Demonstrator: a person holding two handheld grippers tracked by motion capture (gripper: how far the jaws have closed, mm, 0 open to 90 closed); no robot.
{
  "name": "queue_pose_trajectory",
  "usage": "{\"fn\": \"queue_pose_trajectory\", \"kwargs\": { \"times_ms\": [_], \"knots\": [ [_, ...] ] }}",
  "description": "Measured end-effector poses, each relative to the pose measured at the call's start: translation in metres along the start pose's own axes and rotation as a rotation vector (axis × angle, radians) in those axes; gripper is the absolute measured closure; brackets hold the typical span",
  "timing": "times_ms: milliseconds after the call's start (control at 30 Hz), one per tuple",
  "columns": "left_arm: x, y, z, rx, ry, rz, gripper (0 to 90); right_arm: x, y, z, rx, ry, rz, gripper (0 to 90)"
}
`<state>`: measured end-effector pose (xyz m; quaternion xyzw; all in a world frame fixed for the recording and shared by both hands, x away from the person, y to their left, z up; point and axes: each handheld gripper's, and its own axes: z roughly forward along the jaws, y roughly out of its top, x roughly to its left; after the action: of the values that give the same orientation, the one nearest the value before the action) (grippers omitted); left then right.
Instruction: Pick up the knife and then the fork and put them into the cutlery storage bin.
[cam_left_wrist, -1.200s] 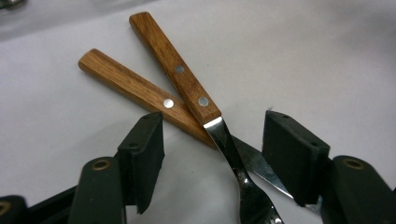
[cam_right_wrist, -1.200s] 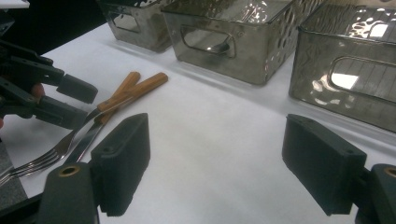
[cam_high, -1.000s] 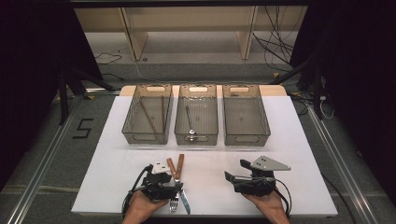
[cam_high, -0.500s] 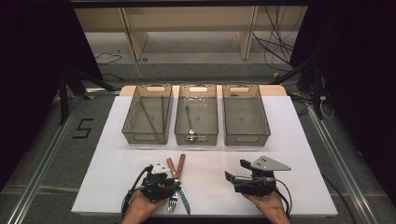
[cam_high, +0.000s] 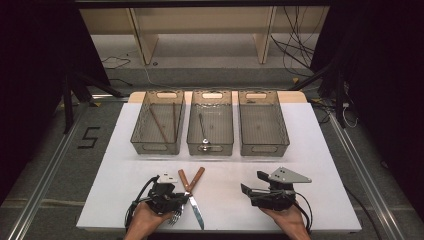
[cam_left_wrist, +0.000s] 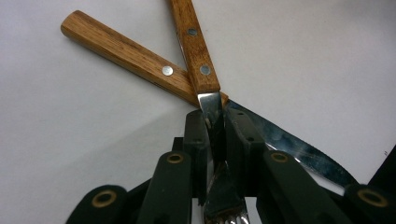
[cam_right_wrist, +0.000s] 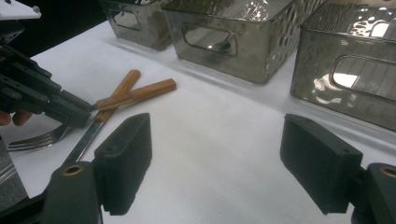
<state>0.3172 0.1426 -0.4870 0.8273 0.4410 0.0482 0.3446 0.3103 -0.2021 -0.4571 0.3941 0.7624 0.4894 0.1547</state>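
Left gripper (cam_left_wrist: 215, 122): jaws, just closing, clamp the metal neck of the wooden-handled steel fork (cam_left_wrist: 194, 42).
Fork: near left on the white table (cam_high: 320, 165), crossing the wooden-handled steel knife (cam_high: 194, 202).
Right gripper (cam_right_wrist: 215, 158): jaws wide apart, holding nothing, near right.

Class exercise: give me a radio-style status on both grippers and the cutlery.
Left gripper just closed on fork neck. Right gripper open, empty. Knife crossed under fork, may snag.
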Motion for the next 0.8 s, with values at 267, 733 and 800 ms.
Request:
{"fn": "queue_pose_trajectory", "kwargs": {
  "times_ms": [267, 733, 800],
  "knots": [
    [0.000, -0.001, -0.002, -0.004, -0.022, 0.011, 87.6, 0.000, 0.000, 0.000, -0.001, -0.001, 0.000, 25.8],
    [0.001, 0.002, -0.009, -0.024, -0.066, 0.020, 88.1, 0.002, 0.000, 0.000, -0.003, 0.007, -0.007, 25.9],
    [0.001, 0.003, -0.011, -0.027, -0.089, 0.025, 88.1, 0.003, 0.001, 0.000, -0.006, 0.011, -0.010, 25.9]
  ]
}}
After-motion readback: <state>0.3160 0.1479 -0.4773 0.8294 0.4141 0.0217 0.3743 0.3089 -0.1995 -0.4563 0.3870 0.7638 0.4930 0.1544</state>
